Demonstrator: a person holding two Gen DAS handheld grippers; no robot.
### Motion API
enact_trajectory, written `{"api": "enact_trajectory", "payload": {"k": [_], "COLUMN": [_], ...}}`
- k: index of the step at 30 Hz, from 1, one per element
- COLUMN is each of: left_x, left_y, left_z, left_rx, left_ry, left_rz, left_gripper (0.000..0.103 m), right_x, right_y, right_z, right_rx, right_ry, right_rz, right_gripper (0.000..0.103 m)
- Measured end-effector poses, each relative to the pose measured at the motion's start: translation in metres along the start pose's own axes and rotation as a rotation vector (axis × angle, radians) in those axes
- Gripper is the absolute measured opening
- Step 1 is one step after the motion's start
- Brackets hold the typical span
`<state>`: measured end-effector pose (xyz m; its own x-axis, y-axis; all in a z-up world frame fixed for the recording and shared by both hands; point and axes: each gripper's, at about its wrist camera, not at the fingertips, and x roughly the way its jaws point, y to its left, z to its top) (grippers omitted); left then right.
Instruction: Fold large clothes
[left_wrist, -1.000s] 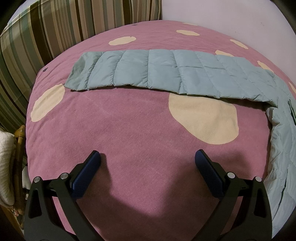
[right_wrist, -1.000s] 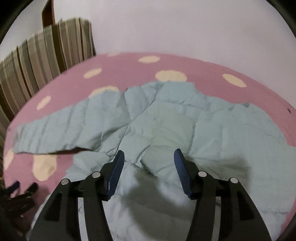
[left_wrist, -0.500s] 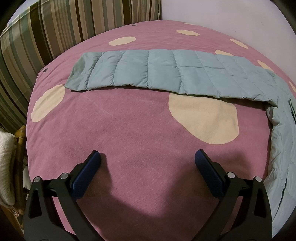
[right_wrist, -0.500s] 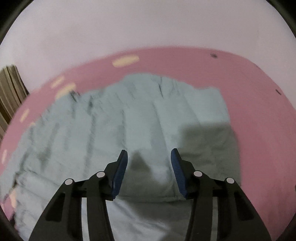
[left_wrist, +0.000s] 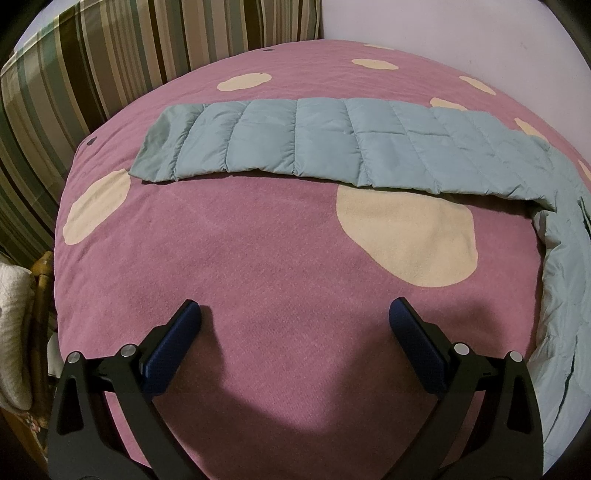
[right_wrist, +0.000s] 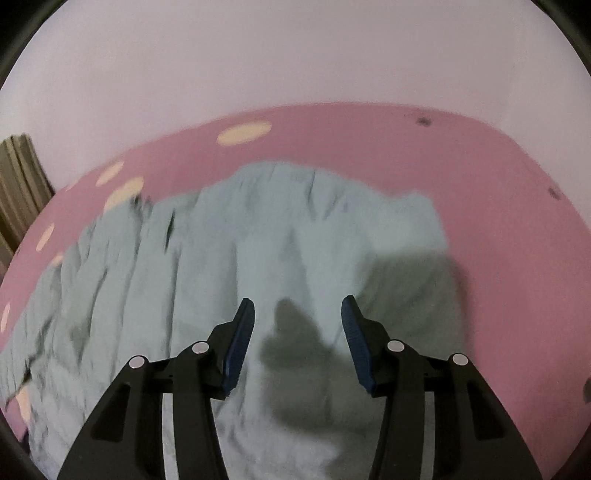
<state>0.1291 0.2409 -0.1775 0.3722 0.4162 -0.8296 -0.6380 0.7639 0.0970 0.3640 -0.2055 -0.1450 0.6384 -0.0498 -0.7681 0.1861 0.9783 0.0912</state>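
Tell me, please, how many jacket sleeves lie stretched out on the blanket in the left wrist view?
1. The sleeve lies flat across the pink blanket, beyond the open left claw. A second sleeve may be hidden outside this view.

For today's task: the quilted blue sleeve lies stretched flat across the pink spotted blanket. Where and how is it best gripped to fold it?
Probably grip the sleeve at its free cuff end, coming from the near side with the open left gripper. The cuff lies flat and unattached with its edge exposed on the blanket, while the other end joins the jacket body.
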Motion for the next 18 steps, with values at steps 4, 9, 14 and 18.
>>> {"api": "enact_trajectory", "payload": {"k": [4,9,14,18], "left_x": [0.000,0.000,0.000,0.000], "left_y": [-0.001,-0.001,-0.001,-0.001], "left_z": [0.000,0.000,0.000,0.000], "left_rx": [0.001,0.001,0.005,0.003], "left_ry": [0.000,0.000,0.001,0.001], "left_rz": [0.001,0.001,0.005,0.004], "left_gripper": [0.101,0.101,0.101,0.101], "right_x": [0.015,0.055,0.085,0.078], "right_y": [-0.010,-0.019,-0.023,-0.020], "right_z": [0.026,0.023,0.012,0.019], "right_rx": [0.005,-0.007,-0.021,-0.033], "right_ry": [-0.018,0.052,0.090,0.088], "right_rz": [-0.062,-0.129,-0.131,-0.127], "right_gripper": [0.050,0.050,0.052,0.053]}}
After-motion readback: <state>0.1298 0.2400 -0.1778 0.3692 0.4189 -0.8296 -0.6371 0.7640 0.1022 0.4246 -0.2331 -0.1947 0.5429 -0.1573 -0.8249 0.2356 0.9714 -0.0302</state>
